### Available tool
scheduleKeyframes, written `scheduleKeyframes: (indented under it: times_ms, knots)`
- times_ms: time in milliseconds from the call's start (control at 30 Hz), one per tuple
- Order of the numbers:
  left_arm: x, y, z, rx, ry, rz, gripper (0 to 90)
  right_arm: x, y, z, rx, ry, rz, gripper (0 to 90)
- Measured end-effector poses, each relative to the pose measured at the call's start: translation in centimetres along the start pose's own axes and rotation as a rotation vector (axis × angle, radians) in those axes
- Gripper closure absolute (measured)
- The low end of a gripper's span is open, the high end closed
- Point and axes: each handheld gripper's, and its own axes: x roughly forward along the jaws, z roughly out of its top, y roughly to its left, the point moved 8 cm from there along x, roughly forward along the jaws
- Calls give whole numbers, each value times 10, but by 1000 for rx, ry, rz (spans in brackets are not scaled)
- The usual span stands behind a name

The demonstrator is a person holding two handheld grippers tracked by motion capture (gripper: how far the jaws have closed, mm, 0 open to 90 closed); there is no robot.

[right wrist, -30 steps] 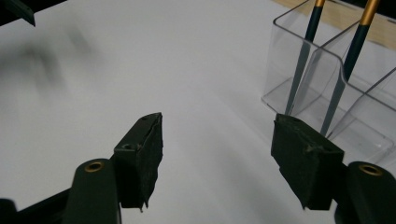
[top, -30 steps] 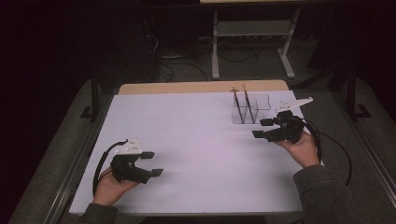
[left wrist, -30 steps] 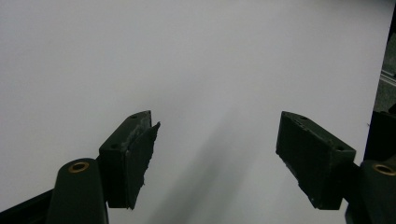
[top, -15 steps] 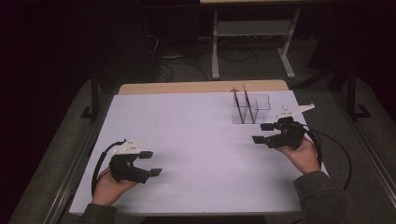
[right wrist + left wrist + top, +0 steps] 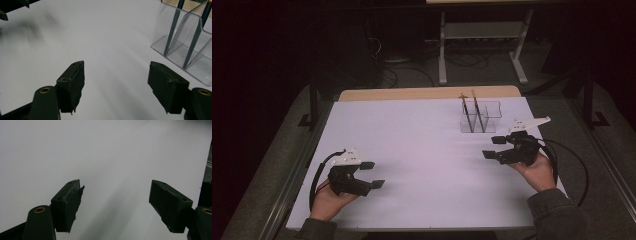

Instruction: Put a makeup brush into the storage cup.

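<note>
Over the white counter (image 5: 422, 145) both tongs gaped wide and held nothing: the left tongs (image 5: 373, 175) near the front-left, the right tongs (image 5: 492, 147) just beside the clear holder (image 5: 492, 112) (far right), where two dark pencils (image 5: 467, 112) stood tilted in separate compartments.

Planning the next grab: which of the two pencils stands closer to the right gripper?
The right-hand pencil in the clear holder; it stands nearer the right gripper than the other pencil.
</note>
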Motion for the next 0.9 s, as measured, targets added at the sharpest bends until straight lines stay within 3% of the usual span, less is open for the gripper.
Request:
scheduleKeyframes:
  times_ms: [367, 900]
  knots:
    - [-1, 2, 0, -7, -8, 10, 243, -1, 4, -9, 15, 16, -2, 264]
    - [-1, 4, -3, -13, -1, 16, 220, -6, 10, -23, 24, -2, -22, 230]
